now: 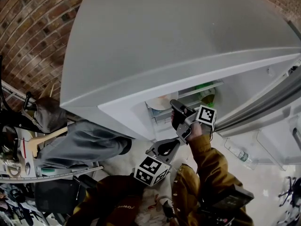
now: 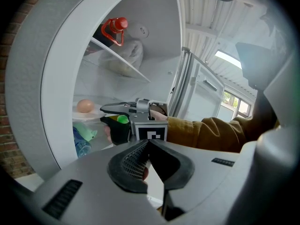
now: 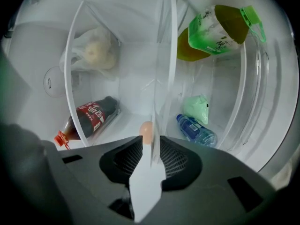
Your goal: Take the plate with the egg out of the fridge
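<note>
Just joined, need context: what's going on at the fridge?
A person reaches into the open fridge with the right gripper, whose jaws are closed on the rim of the plate carrying the egg. The plate is not yet out. The left gripper hangs outside the fridge, shut and empty.

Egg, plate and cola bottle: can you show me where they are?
egg [image 2: 85,106]: left gripper view, middle of its shell.
plate [image 3: 146,186]: right gripper view, bare white rim nearest the camera.
cola bottle [image 3: 92,112]: right gripper view, red label.
</note>
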A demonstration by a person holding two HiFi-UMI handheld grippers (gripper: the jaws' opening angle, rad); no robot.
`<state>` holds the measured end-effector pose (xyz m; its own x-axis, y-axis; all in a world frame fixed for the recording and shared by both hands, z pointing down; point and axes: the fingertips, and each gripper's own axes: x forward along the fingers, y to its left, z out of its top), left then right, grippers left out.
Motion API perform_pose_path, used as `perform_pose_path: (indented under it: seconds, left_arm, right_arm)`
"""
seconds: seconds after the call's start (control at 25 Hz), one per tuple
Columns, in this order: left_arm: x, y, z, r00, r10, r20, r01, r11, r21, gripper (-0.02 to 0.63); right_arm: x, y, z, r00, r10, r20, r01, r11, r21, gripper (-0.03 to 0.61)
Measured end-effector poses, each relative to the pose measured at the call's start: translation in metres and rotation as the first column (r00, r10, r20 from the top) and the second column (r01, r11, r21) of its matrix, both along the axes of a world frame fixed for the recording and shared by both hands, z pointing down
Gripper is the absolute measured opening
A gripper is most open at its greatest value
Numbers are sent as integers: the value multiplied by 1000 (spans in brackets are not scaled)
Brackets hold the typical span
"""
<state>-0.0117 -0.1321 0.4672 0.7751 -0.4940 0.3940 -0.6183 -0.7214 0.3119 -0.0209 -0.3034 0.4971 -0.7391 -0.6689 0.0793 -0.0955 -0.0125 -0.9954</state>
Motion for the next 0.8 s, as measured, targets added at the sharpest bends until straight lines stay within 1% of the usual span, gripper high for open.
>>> perform_pose_path:
  seconds: [0.36,0.6,0.8]
  left_arm:
    - [-4,-3,-1,1000,-9,0,9,1000,3,8]
    - [-8,-6,-1,1000,-20,-3,20,1000,5,8]
    - [-10,-6,0,1000,-22,-5,22,1000,3,8]
  right_arm:
    - [-12,-4,5,999,-4,40,6,999,-32,97]
    - [-15,-6,6,999,1,41,1,999,-51,97]
    - [-15,-7,7,998,16,64,-12,998,-61,95]
